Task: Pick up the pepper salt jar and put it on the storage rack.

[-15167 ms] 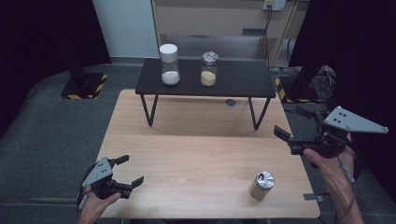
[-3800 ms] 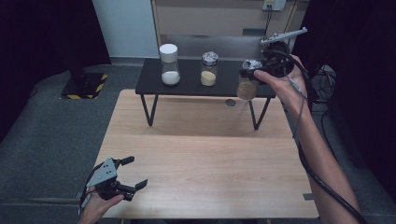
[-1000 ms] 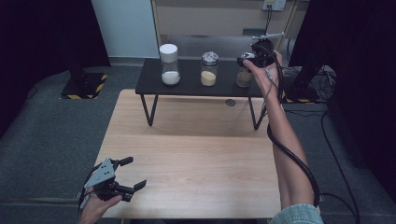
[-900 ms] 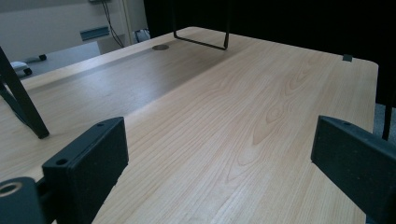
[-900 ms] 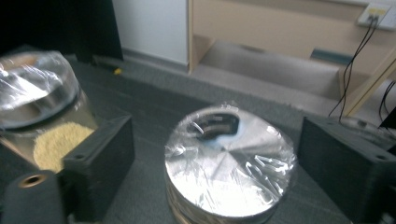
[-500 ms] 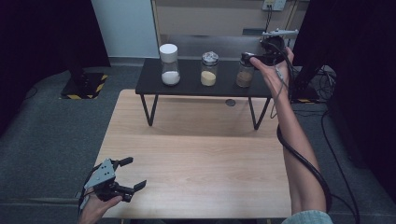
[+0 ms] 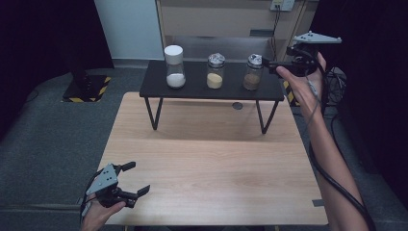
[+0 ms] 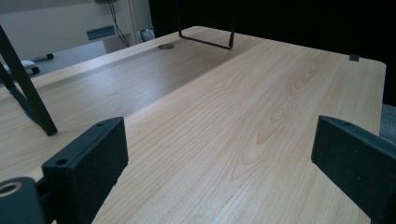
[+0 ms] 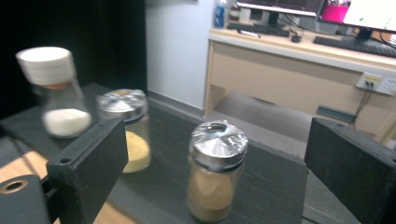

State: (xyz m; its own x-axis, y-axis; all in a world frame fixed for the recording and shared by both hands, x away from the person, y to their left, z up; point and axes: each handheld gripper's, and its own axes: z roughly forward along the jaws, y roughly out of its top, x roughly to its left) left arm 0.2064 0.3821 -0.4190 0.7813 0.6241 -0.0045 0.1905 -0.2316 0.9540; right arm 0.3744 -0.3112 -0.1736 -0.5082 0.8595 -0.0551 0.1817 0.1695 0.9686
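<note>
Three jars stand in a row on a low black shelf (image 7: 192, 89): a white-lidded jar of white powder (image 7: 174, 67), a silver-lidded jar of yellow powder (image 7: 215, 71) and a silver-lidded jar of brown powder (image 7: 253, 72). My right gripper (image 7: 275, 62) hovers just right of the brown jar, open and apart from it. In the right gripper view the brown jar (image 9: 215, 172) stands upright ahead of the wide-set jaws, with the yellow jar (image 9: 126, 128) and white jar (image 9: 56, 93) farther left. My left gripper (image 7: 137, 178) rests open at the table's near left corner, holding nothing.
The shelf stands on thin black wire legs (image 7: 153, 111) at the far side of the wooden table (image 7: 216, 159). A round hole (image 7: 237, 105) sits in the tabletop under the shelf. Behind are a beige desk (image 7: 216, 21) and cables (image 7: 337, 82).
The brown jar, once on the table's near right, was carried to the shelf and let go. Over the last second my right gripper opened and drew back to the right. The left has not moved.
</note>
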